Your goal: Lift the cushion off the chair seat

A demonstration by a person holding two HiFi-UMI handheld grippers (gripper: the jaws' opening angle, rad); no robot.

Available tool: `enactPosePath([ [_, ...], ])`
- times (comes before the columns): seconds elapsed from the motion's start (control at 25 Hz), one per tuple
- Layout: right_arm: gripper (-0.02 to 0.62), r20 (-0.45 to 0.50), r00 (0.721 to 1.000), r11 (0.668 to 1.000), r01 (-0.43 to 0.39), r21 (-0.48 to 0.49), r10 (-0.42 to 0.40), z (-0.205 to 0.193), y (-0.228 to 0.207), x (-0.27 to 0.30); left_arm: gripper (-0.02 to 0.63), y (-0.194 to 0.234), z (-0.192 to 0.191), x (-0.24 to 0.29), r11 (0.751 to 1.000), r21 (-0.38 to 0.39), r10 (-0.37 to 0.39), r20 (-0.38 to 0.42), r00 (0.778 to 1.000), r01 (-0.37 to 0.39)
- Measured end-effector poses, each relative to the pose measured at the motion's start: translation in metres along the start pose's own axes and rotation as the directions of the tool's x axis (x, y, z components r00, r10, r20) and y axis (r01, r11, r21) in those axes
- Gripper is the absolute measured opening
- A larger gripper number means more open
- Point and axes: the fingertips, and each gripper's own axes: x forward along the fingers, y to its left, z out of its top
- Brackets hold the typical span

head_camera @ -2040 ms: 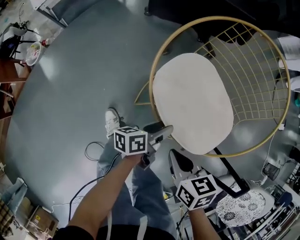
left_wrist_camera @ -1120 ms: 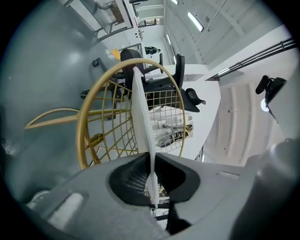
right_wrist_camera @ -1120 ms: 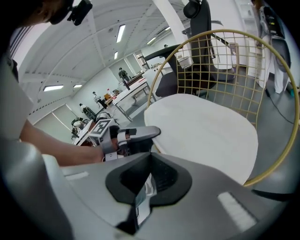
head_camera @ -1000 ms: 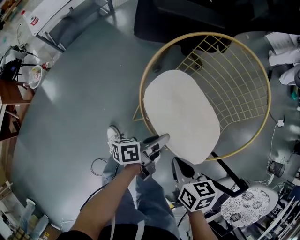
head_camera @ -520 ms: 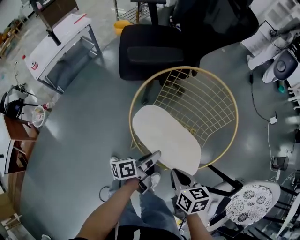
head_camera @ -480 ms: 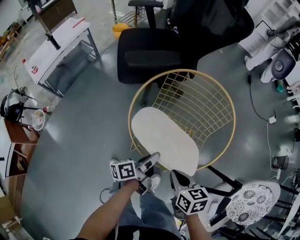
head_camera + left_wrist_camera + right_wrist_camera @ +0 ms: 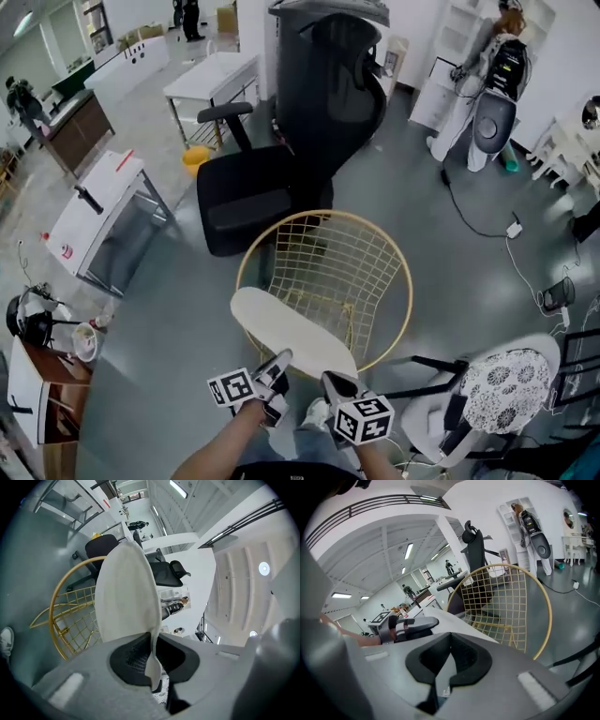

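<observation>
Cushion point(image 7: 291, 328), pale and oval, reaches forward from both hand-held grippers, which each grip its near edge. The left hand-held gripper point(image 7: 279, 360) has its jaws pressed onto the cushion's rim, a thin fold of fabric caught between the pads. The right hand-held gripper point(image 7: 330, 380), just beside the left one, also pinches that near edge. Beyond the jaws and under the cushion's far end is the gold wire chair point(image 7: 410, 281). A black office chair point(image 7: 248, 202) stands farther out past it.

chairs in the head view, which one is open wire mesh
The gold round-rimmed chair in the middle. The black office chair behind it is padded; the white chair at right has a patterned seat.
</observation>
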Motion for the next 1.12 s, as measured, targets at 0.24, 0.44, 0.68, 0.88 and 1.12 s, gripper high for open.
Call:
enactPosePath([
  [0.24, -0.002, 0.101, 0.994, 0.999, 0.032, 0.009, -0.033, 0.027, 0.021, -0.017, 0.023, -0.031, 0.009, -0.019, 0.999, 0.026, -0.028, -0.019, 0.999, 0.028],
  [0.44, -0.002, 0.194, 0.979, 0.998, 0.053, 0.027, -0.058, 0.052, 0.036, -0.03, 0.023, -0.069, 0.026, -0.028, 0.992, 0.005, -0.128, -0.002, 0.992, 0.128],
  [0.68, -0.002, 0.27, 0.959, 0.996, 0.082, 0.025, -0.086, 0.074, 0.048, -0.045, 0.025, -0.115, 0.052, -0.039, 0.975, -0.006, -0.221, 0.036, 0.975, 0.221],
  [0.88, -0.002, 0.315, 0.945, 0.996, 0.08, 0.026, -0.084, 0.085, 0.06, -0.055, 0.025, -0.145, 0.08, -0.054, 0.96, 0.054, -0.279, 0.095, 0.956, 0.275],
  [1.12, -0.002, 0.366, 0.929, 0.996, 0.073, -0.047, -0.051, 0.108, 0.081, -0.065, 0.025, -0.171, 0.102, -0.077, 0.949, 0.081, -0.313, 0.173, 0.934, 0.304],
])
